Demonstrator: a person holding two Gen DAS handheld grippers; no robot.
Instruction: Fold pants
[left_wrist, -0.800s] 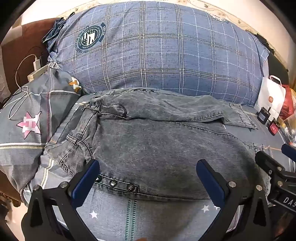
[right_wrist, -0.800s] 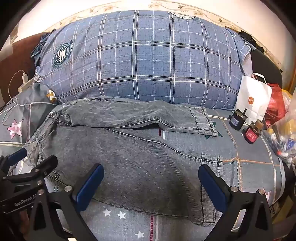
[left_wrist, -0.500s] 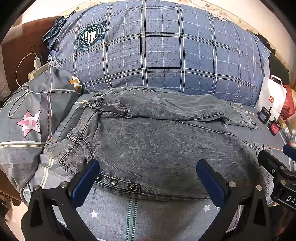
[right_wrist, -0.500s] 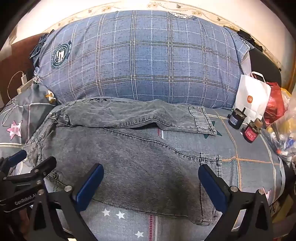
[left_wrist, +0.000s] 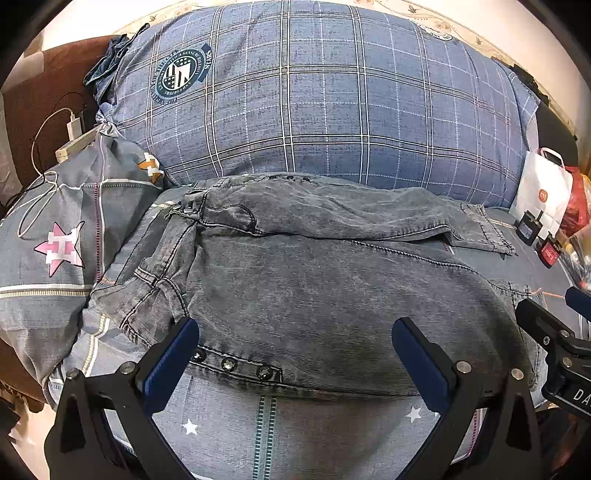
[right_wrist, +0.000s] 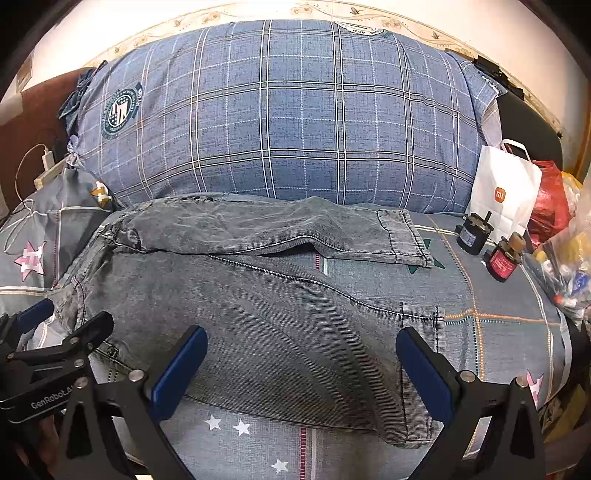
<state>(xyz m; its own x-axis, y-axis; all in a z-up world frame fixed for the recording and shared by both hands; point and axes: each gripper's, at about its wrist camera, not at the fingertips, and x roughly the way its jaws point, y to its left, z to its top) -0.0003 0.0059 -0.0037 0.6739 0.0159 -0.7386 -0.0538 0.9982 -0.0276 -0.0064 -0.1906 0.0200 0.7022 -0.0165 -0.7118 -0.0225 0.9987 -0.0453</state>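
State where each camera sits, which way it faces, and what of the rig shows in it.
Left wrist: on the left gripper, facing forward over the jeans' waist end; both open fingers show, the right gripper at the right edge.
Right wrist: on the right gripper, facing forward over the leg end; open fingers, left gripper at left.
Shared: jeans, plaid pillow, white bag.

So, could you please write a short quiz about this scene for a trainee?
1. True or false: the left gripper is shut on the jeans.
2. What stands right of the jeans, before the white bag? A) two small cylinders B) a cup C) a book
3. Fill in: behind the jeans lies a big plaid ____.

Key: 1 false, both the left gripper and the right gripper are open; 2 A; 3 pillow.
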